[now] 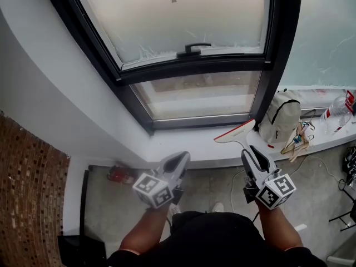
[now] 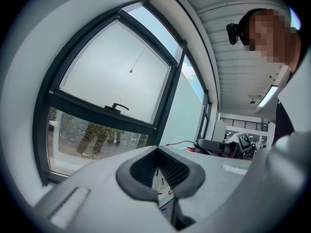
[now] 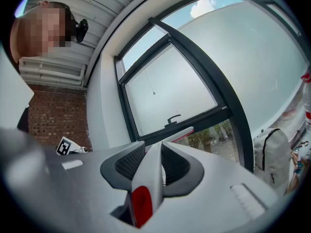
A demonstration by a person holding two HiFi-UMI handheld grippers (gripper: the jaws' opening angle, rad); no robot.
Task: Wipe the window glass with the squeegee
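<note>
One squeegee (image 1: 236, 133) in play, and it sits in the right claw (image 1: 250, 154). The jaws are clamped on its white handle, red button facing back at the camera in the right gripper view. Its blade stands up past the claw tips, long axis running crosswise, roughly in line with the dark bottom rail of the window frame (image 1: 194, 121). From the head view the blade hangs over the windowsill (image 1: 183, 146), not touching any glass that I can see.

Here's the relation that matters: the lower clear pane (image 1: 200, 93) lies ahead of the blade and a little to its left. The frosted upper pane (image 1: 178, 15), with its latch handle (image 1: 193, 49), is further up again. So by my read the coming move is a forward-and-up reach with the right arm, blade kept level with that rail.

Over on the other side, the left claw (image 1: 179, 159) is drawn in narrow, tips together, nothing between them, well apart from the squeegee.

Watch the right edge: a white backpack (image 1: 283, 115) sits on the sill just beside the blade's near end.
</note>
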